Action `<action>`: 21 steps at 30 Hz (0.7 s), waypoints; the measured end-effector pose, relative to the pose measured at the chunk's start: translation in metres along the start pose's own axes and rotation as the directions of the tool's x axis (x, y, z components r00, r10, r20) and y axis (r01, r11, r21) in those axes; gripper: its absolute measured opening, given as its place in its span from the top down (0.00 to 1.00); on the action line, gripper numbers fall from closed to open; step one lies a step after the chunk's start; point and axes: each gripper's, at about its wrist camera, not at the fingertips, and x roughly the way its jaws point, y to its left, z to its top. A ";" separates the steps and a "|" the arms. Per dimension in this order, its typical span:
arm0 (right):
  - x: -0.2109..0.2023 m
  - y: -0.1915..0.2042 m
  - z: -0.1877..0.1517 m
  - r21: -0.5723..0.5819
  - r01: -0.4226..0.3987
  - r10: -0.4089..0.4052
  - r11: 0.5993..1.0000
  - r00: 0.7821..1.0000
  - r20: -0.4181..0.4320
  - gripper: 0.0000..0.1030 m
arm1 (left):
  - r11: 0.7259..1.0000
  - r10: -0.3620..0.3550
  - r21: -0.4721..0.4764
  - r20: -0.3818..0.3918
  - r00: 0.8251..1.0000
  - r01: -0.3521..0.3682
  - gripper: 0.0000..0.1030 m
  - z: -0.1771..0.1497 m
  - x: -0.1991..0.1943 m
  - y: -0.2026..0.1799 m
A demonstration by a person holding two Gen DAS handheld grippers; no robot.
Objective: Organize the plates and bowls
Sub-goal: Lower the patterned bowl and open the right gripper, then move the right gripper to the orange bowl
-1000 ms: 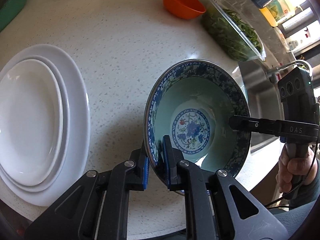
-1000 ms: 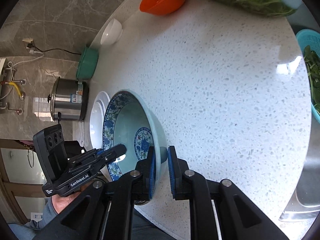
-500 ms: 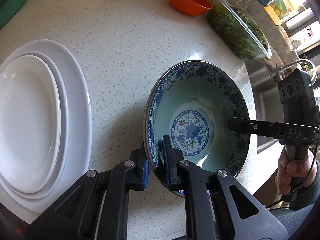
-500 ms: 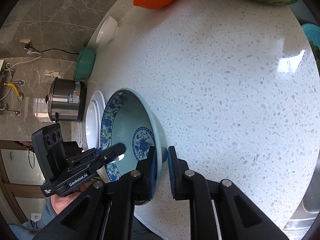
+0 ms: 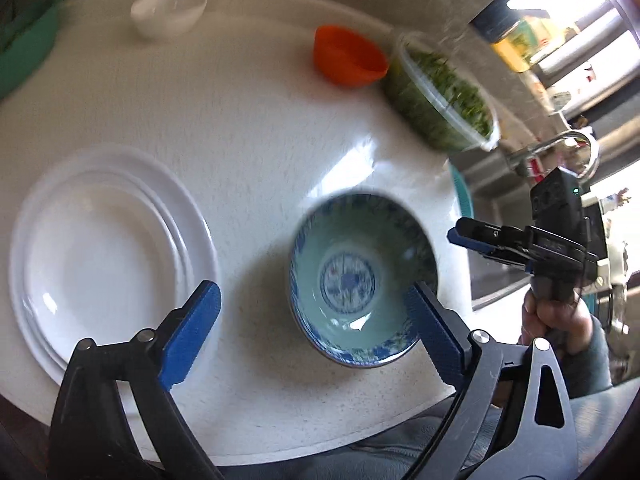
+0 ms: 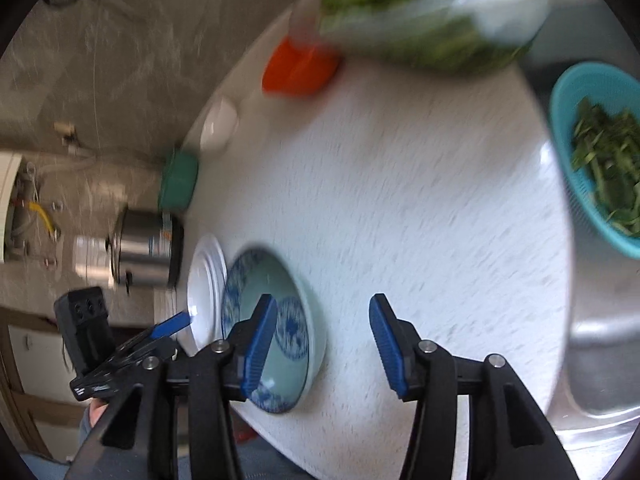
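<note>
The blue-and-white patterned bowl sits upright on the white speckled counter, just right of a stack of white plates. My left gripper hangs above the bowl's near rim with its jaws opening wide; the pads touch nothing. My right gripper is at the bowl's other side, jaws opening. Its left finger stands over the bowl's inside and the wall lies between the pads, unpressed. In the left wrist view the right gripper has drawn off to the right of the bowl.
At the back stand an orange bowl, a small white bowl, a green bowl and a clear tub of greens. A teal colander sits by the sink. A steel cooker stands beyond the plates.
Both grippers were shut on opposite sides of the bowl's rim; both have let go and opened. The left gripper has lifted away, and the bowl rests on the counter.
</note>
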 end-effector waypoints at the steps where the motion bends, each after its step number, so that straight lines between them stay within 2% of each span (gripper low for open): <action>1: -0.007 0.001 0.004 0.006 -0.001 0.001 1.000 0.999 0.035 0.48 | 1.000 0.003 0.026 0.022 1.000 -0.004 0.08 0.011 -0.012 0.003; 3: -0.021 0.007 0.011 0.014 -0.008 0.006 1.000 0.994 0.108 0.48 | 0.998 0.010 0.056 0.069 0.998 -0.014 0.08 0.036 -0.033 0.013; 7: -0.030 0.027 0.023 0.038 -0.036 0.027 0.999 0.977 0.212 0.44 | 0.999 0.010 0.040 0.159 0.987 -0.017 0.08 0.088 -0.064 0.051; 10: -0.023 0.049 0.032 0.053 -0.051 0.037 0.997 0.967 0.251 0.44 | 0.999 0.005 0.049 0.203 0.979 -0.015 0.08 0.127 -0.078 0.082; 12: -0.015 0.070 0.041 0.056 -0.046 0.028 0.997 0.959 0.283 0.43 | 0.997 -0.026 0.074 0.211 0.977 0.010 0.08 0.147 -0.079 0.097; 15: -0.004 0.091 0.055 0.108 -0.033 -0.007 0.994 0.937 0.348 0.41 | 0.987 -0.085 0.150 0.191 0.978 0.057 0.08 0.174 -0.068 0.110; 17: 0.008 0.106 0.067 0.156 0.009 -0.070 0.988 0.918 0.389 0.41 | 0.973 -0.140 0.203 0.150 0.979 0.108 0.08 0.196 -0.051 0.116; 19: 0.018 0.119 0.075 0.181 0.028 -0.105 0.983 0.897 0.429 0.41 | 0.965 -0.133 0.244 0.116 0.984 0.102 0.08 0.220 -0.032 0.119; 21: 0.031 0.135 0.083 0.199 0.025 -0.115 0.980 0.883 0.455 0.41 | 0.952 -0.162 0.276 0.073 0.984 0.136 0.08 0.234 -0.020 0.124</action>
